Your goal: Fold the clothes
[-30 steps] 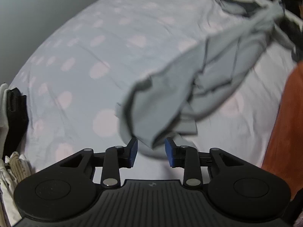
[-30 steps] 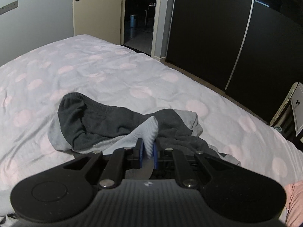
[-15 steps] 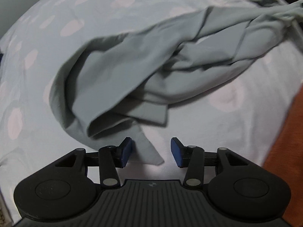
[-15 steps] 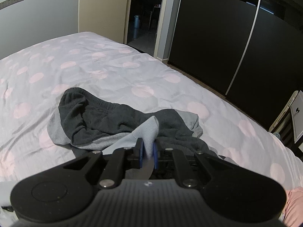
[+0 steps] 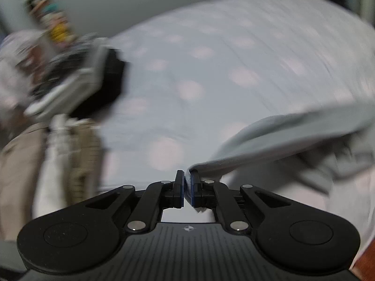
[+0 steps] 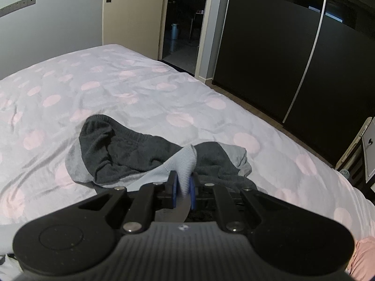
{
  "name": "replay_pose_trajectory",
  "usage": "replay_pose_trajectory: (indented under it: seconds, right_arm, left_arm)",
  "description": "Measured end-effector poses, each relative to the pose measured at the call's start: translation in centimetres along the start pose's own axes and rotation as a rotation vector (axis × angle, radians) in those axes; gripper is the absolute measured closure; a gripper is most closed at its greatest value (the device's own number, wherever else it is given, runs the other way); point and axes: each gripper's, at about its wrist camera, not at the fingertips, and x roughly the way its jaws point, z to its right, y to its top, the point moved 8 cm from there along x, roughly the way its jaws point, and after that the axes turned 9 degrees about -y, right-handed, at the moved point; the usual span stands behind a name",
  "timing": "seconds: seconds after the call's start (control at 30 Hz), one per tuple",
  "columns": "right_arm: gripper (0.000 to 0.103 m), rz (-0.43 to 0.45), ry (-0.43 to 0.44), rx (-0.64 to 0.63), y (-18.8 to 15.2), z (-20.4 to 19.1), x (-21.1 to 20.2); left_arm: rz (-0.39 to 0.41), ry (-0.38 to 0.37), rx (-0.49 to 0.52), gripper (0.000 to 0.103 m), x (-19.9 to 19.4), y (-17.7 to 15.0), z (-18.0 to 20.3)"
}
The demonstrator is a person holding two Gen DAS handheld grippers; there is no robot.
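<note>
Swung away from the bed's (image 5: 211,75) middle, the left gripper (image 5: 185,188) is being clamped on the grey garment's (image 5: 281,135) edge, the right gripper (image 6: 182,193) pinching its cuff (image 6: 185,161) for spreading flat next.

Matt ribbed cloth cuff (image 6: 185,161)

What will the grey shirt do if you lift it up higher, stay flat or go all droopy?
Probably droopy. The grey shirt already sags and bunches between the left gripper and the bed, so it looks soft and floppy. It likely weighs little, since a pinch at one edge holds it up.
</note>
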Motion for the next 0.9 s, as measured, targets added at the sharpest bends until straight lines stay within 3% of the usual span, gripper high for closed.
replay_pose_trajectory:
  seconds: [0.1,0.27,0.53,0.67,0.9]
  right_arm:
    - [0.091,0.009,0.002,-0.004,0.5,-0.5,-0.3]
    - [0.091,0.044,0.035,-0.023,1.8,-2.8,-1.6]
    - [0.091,0.121,0.083,-0.139,4.2,-10.4,-2.5]
    - [0.091,0.123,0.061,-0.188,5.1,-14.3,-0.9]
    - [0.091,0.138,0.028,-0.254,7.2,-21.5,2.6]
  left_arm:
    - [0.061,0.065,-0.065,0.097,-3.6,1.8,-4.9]
    - [0.099,0.139,-0.090,0.097,-6.3,3.6,-8.9]
    - [-0.010,0.208,-0.117,0.097,-0.4,3.4,-10.9]
    - [-0.056,0.232,-0.137,0.097,3.0,3.2,-11.9]
    - [-0.101,0.248,-0.147,0.097,10.0,5.6,-13.9]
